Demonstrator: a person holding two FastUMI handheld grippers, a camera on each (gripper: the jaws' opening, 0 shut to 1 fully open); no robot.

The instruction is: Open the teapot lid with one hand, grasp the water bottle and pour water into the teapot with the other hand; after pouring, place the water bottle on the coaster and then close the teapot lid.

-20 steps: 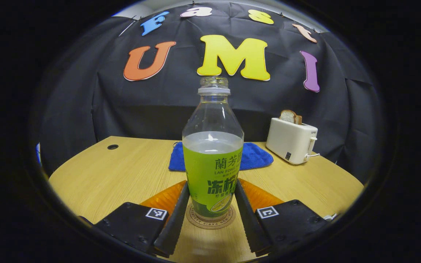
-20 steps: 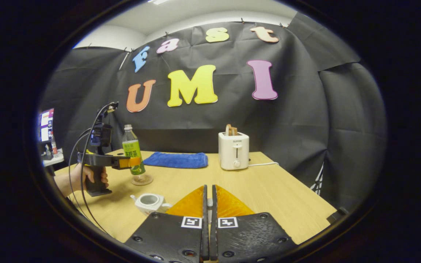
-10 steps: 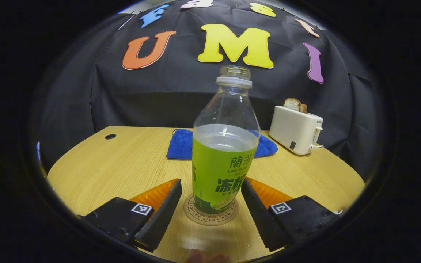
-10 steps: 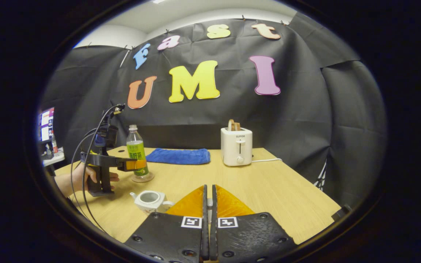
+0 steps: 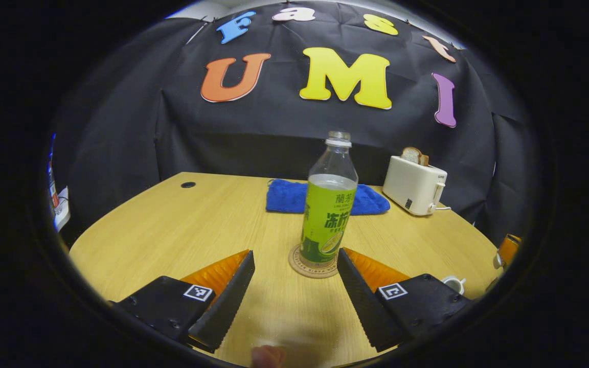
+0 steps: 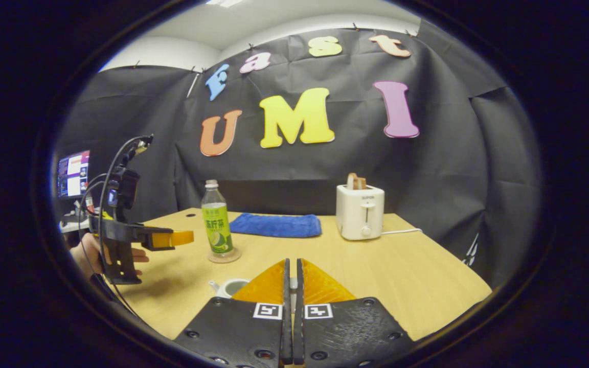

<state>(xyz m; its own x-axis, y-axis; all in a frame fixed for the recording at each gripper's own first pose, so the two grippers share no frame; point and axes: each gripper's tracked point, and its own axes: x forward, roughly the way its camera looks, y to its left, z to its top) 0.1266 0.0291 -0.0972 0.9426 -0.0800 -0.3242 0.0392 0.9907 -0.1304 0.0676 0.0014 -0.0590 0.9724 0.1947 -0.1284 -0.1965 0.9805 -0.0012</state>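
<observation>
Withdrew my left gripper (image 5: 294, 271), fingers spread, level, clear of the water bottle (image 5: 327, 204) upright on the coaster (image 5: 299, 264); right gripper (image 6: 292, 286) pinched closed.

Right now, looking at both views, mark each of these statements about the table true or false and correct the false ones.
1. The bottle stands upright on the coaster. True.
2. The left tool is shut on the bottle. False: its fingers are spread apart, short of the bottle and not touching it.
3. The bottle has no cap on. True: its neck is open at the top.
4. The toaster is empty. False: bread sticks up from its slot.
5. The blue cloth lies under the bottle. False: it lies behind the bottle, nearer the wall.
6. The right tool has its fingers nearly together. True; the teapot sits just beside them.
</observation>
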